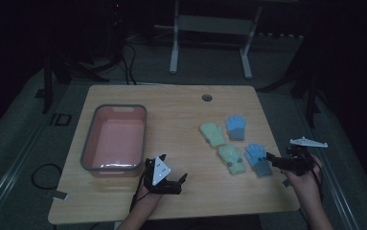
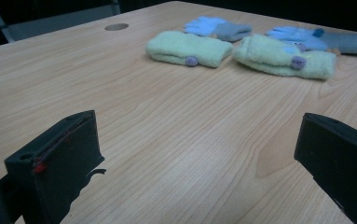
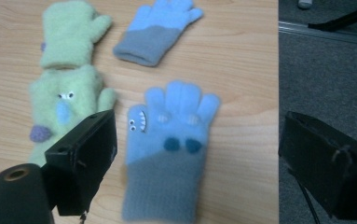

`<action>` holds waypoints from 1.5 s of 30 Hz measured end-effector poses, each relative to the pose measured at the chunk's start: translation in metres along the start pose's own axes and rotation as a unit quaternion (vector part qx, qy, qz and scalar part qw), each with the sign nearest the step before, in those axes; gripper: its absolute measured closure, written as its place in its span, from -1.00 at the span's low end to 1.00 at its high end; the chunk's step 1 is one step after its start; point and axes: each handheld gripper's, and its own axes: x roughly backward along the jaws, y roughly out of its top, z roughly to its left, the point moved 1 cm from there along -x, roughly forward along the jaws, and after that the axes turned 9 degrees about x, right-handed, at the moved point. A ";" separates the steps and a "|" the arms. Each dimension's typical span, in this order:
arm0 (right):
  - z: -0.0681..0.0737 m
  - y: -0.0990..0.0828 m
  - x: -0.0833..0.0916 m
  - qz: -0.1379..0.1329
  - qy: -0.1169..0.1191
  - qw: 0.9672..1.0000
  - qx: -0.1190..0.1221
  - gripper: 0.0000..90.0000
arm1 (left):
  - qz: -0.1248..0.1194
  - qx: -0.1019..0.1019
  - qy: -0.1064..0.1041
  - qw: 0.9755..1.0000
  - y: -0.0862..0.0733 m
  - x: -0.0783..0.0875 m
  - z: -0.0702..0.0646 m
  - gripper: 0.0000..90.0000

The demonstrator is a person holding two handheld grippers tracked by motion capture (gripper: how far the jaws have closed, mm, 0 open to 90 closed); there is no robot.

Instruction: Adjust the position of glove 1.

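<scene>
Currently, from left to right:

Tub: a pink rectangular plastic tub with a grey rim (image 1: 88, 139) is being seen on the left part of the light wooden table (image 1: 181, 115), nothing lying in it.

Left gripper: the left gripper (image 1: 172, 183) is being held low over the table's near edge, just right of the tub; its black jaws are being kept wide apart, with bare wood between them.

Green mittens: two pale green fleece mittens are being left flat right of centre, the far green mitten (image 1: 212, 133) and the near green mitten with a face (image 1: 233, 158), almost touching each other.

Blue gloves: the far blue knitted glove with a grey cuff (image 1: 236, 126) is lying just right of the far mitten; the near blue glove with eyes and teeth (image 3: 167, 144) is lying beside the near mitten.

Right gripper: the right gripper (image 1: 273, 160) is being held at the near blue glove's cuff, jaws spread apart on either side of it, nothing being clamped.
</scene>
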 end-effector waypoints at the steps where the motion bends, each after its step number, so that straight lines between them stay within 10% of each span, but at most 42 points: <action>1: 0.001 0.002 0.000 0.001 0.002 1.000 0.005 -0.75 | 0.000 -0.001 0.000 1.000 0.000 0.000 0.000 -0.99; 7: 0.006 0.021 -0.003 0.007 -0.005 0.999 0.044 -0.69 | 0.001 0.001 -0.001 1.000 0.000 0.000 0.000 -0.99; 22: 0.016 0.072 -0.007 -0.006 0.021 0.998 0.052 -0.50 | -0.001 -0.001 -0.001 1.000 0.000 0.000 0.000 -0.99; 45: 0.069 0.109 -0.059 0.026 0.055 0.994 0.091 -0.29 | 0.001 0.002 -0.004 1.000 0.000 0.001 0.000 -0.99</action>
